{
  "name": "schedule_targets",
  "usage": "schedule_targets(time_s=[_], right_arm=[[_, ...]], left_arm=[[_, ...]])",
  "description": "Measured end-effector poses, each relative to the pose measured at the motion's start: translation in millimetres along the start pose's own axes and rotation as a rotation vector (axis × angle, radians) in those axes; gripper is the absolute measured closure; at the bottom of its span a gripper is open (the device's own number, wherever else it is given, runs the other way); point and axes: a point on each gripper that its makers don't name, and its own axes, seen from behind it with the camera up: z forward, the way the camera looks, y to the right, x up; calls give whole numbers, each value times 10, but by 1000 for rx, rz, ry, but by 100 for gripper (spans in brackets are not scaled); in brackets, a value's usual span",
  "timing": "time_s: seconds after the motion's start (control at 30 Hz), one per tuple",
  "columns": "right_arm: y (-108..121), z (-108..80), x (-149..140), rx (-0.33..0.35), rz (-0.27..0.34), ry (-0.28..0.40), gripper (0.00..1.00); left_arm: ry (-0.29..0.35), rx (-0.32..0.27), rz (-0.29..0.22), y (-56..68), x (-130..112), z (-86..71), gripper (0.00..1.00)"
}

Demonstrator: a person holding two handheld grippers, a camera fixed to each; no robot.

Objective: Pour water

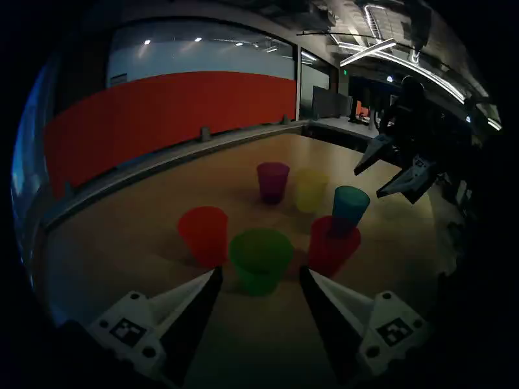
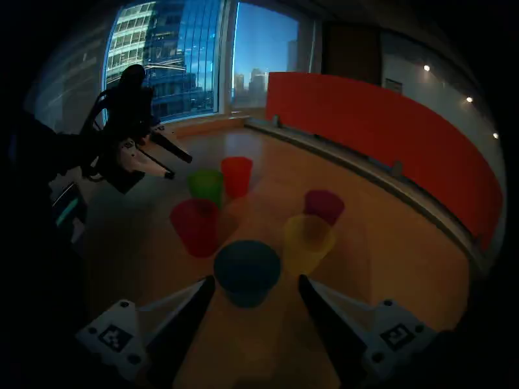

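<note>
- Approach step, I judge: nothing is gripped, and both pairs of fingers stand wide.
- The left gripper (image 1: 259, 271) faces the green cup (image 1: 261, 256); the right gripper (image 2: 255, 280) faces the teal cup (image 2: 247, 269), both on the desk (image 1: 259, 343).
- Next: close on one cup, lift, tilt over another.
- The red cup (image 1: 204, 233), purple cup (image 1: 272, 181) and yellow cup (image 1: 311, 189) crowd close; any water is perhaps too dim to see.

Green cup (image 1: 261, 259) nearest, left red cup (image 1: 204, 235) and right red cup (image 1: 332, 245) flanking, teal cup (image 1: 350, 206) right, purple cup (image 1: 272, 181), yellow cup (image 1: 311, 189) far, all upright, clustered.
</note>
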Motion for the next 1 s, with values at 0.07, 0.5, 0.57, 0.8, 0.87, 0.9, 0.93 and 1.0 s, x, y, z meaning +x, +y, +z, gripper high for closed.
schedule_targets(time_s=[0.07, 0.5, 0.57, 0.8, 0.87, 0.9, 0.93, 1.0], right_arm=[[-21, 28, -41, 6, 3, -7, 1], [-76, 231, -270, 26, 7, -63, 1], [-85, 265, -289, 27, 3, -69, 0], [-90, 379, -335, 29, -10, -86, 1], [-86, 406, -345, 29, -14, -91, 0], [-84, 418, -350, 29, -16, -93, 0], [-83, 431, -351, 29, -16, -94, 0], [-81, 454, -353, 29, -16, -96, 0]], left_arm=[[-14, -1, 5, 3, -46, 24, 13], [-65, -28, -7, 15, -256, 200, 13], [-71, -27, -7, 2, -277, 236, 13], [-91, -38, -6, -9, -321, 364, 13], [-95, -43, -4, -3, -327, 400, 13], [-97, -45, -2, 0, -330, 417, 13], [-99, -47, -1, 3, -330, 435, 13], [-102, -51, 2, 7, -329, 468, 13]])
